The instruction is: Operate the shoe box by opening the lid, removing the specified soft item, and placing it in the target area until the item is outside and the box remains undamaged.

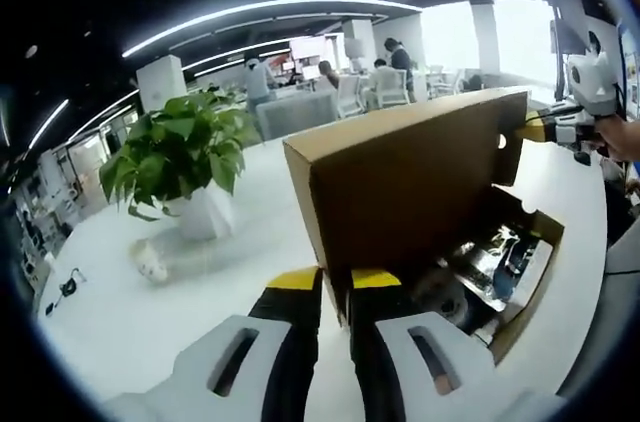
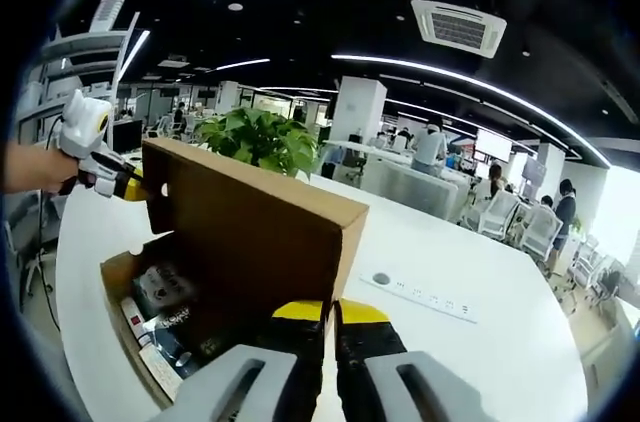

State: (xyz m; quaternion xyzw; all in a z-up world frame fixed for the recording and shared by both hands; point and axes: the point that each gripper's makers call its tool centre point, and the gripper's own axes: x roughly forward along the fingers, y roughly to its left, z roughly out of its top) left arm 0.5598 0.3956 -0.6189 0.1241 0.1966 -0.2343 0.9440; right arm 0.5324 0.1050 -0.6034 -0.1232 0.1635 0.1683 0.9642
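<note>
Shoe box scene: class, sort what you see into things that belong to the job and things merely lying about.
Job:
shoe box
lid, raised
items inside the box
left tool
right tool

Lying about:
potted plant
power strip
small white object

My left claw [image 1: 336,287] is white and yellow plastic, pinching the matt brown cardboard lid [image 1: 400,187] of the shoe box [image 2: 135,327] above the smooth, glossy white tabletop [image 1: 150,317].

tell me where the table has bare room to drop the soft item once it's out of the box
Bare table lies past the power strip, and between the potted plant and the shoe box. The box interior is crowded.
</note>
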